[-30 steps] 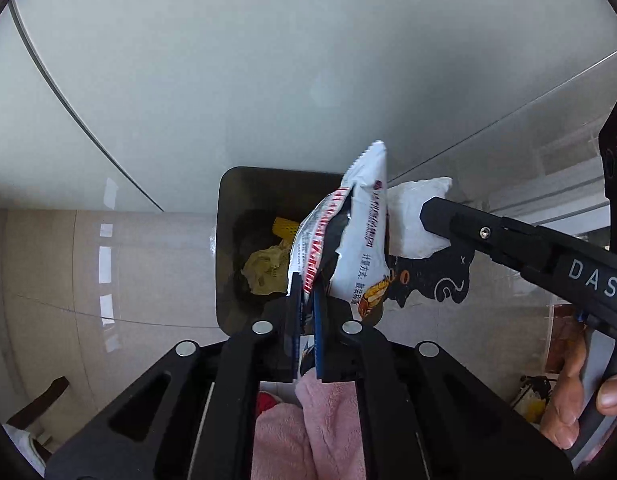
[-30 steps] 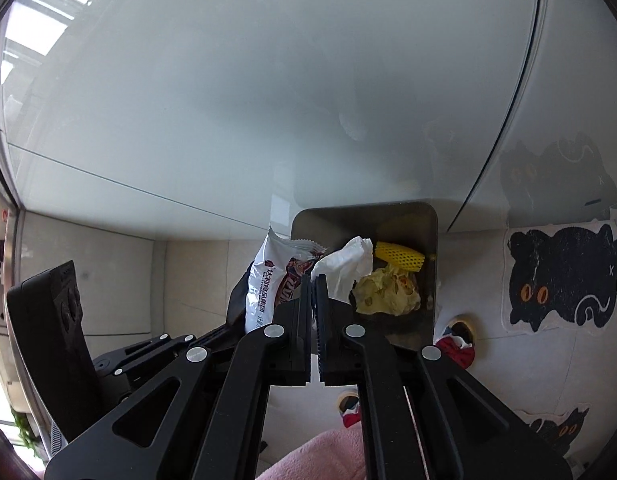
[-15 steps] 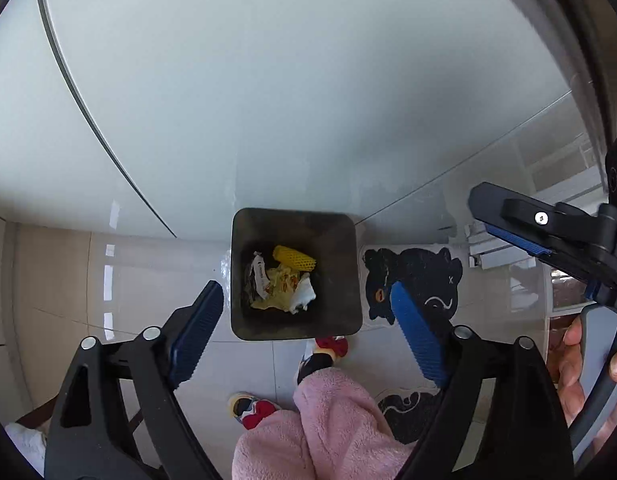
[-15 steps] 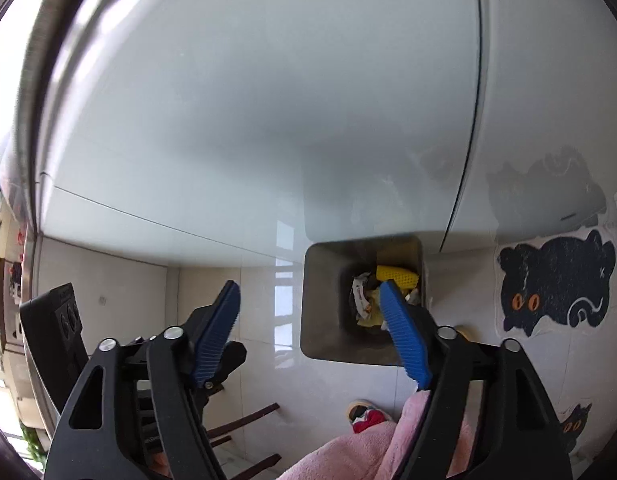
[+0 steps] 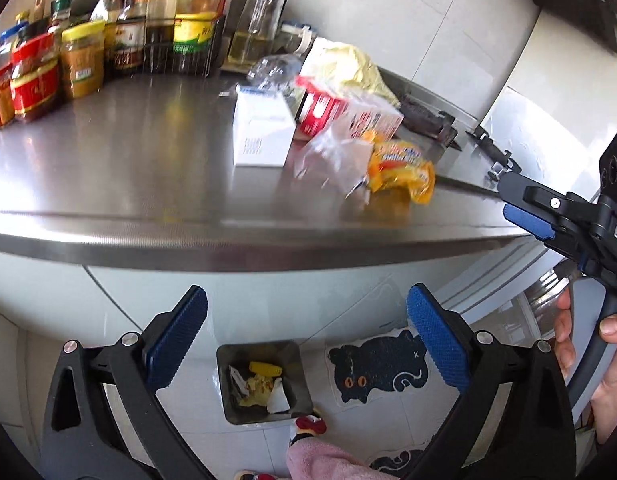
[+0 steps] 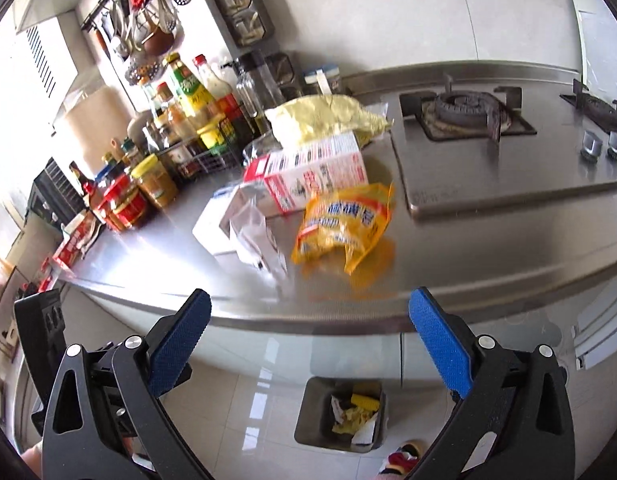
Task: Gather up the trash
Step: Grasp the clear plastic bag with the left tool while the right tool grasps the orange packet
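Observation:
My left gripper [image 5: 306,338] is open and empty, held below the steel counter's [image 5: 128,160] front edge. My right gripper [image 6: 308,338] is open and empty too, and shows at the right of the left wrist view [image 5: 528,216]. On the counter lie a yellow snack bag [image 5: 402,174] [image 6: 342,226], a clear plastic bag [image 5: 332,156] [image 6: 254,232], a red and white carton [image 5: 348,114] [image 6: 308,174], a white box [image 5: 262,130] and a pale yellow bag [image 6: 328,118]. A grey bin [image 5: 264,380] [image 6: 340,412] on the floor holds wrappers and tissue.
Sauce bottles and jars [image 5: 88,40] [image 6: 168,144] crowd the counter's back left. A gas hob [image 6: 464,114] is set in the counter on the right. Black cat mats [image 5: 378,368] lie on the tiled floor by the bin. Utensils [image 6: 140,20] hang on the wall.
One second ago both grippers were shut on trash over the bin. Both opened and the trash fell in. Both have since lifted and tilted up to face the counter.

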The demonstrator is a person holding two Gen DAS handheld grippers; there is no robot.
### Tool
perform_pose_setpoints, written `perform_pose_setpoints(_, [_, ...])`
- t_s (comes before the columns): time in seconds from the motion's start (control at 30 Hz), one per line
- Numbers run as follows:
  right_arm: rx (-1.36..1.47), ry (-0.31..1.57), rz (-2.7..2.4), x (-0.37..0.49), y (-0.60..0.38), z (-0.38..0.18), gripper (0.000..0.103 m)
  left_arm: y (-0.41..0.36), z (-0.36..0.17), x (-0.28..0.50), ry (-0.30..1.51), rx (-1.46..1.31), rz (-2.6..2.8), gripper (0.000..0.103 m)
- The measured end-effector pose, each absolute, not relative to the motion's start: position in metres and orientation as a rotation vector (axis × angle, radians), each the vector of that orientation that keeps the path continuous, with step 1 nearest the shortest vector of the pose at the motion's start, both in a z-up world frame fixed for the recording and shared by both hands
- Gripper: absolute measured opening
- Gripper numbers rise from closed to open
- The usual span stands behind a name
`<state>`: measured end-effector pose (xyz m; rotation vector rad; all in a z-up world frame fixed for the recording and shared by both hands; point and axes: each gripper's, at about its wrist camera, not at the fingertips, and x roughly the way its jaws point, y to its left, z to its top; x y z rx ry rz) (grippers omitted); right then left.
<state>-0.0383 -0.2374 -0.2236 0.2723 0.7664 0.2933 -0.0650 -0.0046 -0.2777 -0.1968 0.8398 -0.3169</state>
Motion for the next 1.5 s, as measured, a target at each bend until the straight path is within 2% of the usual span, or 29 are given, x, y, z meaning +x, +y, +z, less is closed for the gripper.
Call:
perform_pose_setpoints(0.17, [0.276,0.768,0.27,-0.013,-0.245,-0.216,0.099,-0.022,-0.25,-0.042,0.77,-0.16,-0.346,0.095])
perform_pose_setpoints(0.3, [0.32,0.833,0.275,0.012,-0.255,-0.222,0.093,-0.038,-0.24,-0.021,0.731,-0.134,-0.374,0.094])
perform_pose_setpoints(0.47, [0.378,0.932,0.278,0.045,-0.262,-0.245,0.086,-0.052,-0.244,0.009,0.709,-0.064,-0.392,0.085])
perform_pose_setpoints(0.53, [0.39,0.966,0.292,0.054,-0.26,-0.252,0.079,-0.057,-0.248,0.019,0.715,-0.044,-0.408,0.079])
perform_pose_setpoints(0.8, [0.376,1.043,0.294,0.075,-0.253,-0.272,0.074,-0.068,-0.27,0.049,0.769,-0.001,-0.437,0.078])
perform_pose_setpoints(0.87, [0.366,1.064,0.3,0.078,-0.251,-0.277,0.066,-0.07,-0.277,0.055,0.798,0.003,-0.446,0.073])
perform_pose_setpoints(0.97, [0.344,1.08,0.306,0.08,-0.248,-0.282,0.043,-0.071,-0.289,0.063,0.843,-0.006,-0.47,0.057])
perform_pose_setpoints(1.0, [0.333,1.083,0.307,0.081,-0.247,-0.282,0.031,-0.071,-0.291,0.064,0.855,-0.01,-0.477,0.049])
perform_pose_setpoints(1.03, [0.317,1.082,0.304,0.08,-0.247,-0.282,0.018,-0.071,-0.293,0.064,0.855,-0.012,-0.479,0.046])
perform_pose_setpoints(1.07, [0.302,1.078,0.301,0.08,-0.247,-0.282,0.016,-0.071,-0.293,0.064,0.853,-0.016,-0.478,0.044])
perform_pose_setpoints(1.1, [0.289,1.075,0.299,0.079,-0.247,-0.281,0.012,-0.07,-0.293,0.064,0.857,-0.025,-0.481,0.031])
perform_pose_setpoints(1.13, [0.285,1.069,0.298,0.078,-0.248,-0.281,0.01,-0.07,-0.294,0.064,0.866,-0.032,-0.484,0.026])
perform_pose_setpoints(1.2, [0.291,1.051,0.289,0.075,-0.252,-0.277,0.008,-0.069,-0.294,0.064,0.878,-0.047,-0.48,0.022])
perform_pose_setpoints(1.5, [0.28,0.961,0.282,0.04,-0.264,-0.242,0.008,-0.058,-0.265,0.029,0.878,-0.095,-0.451,0.017])
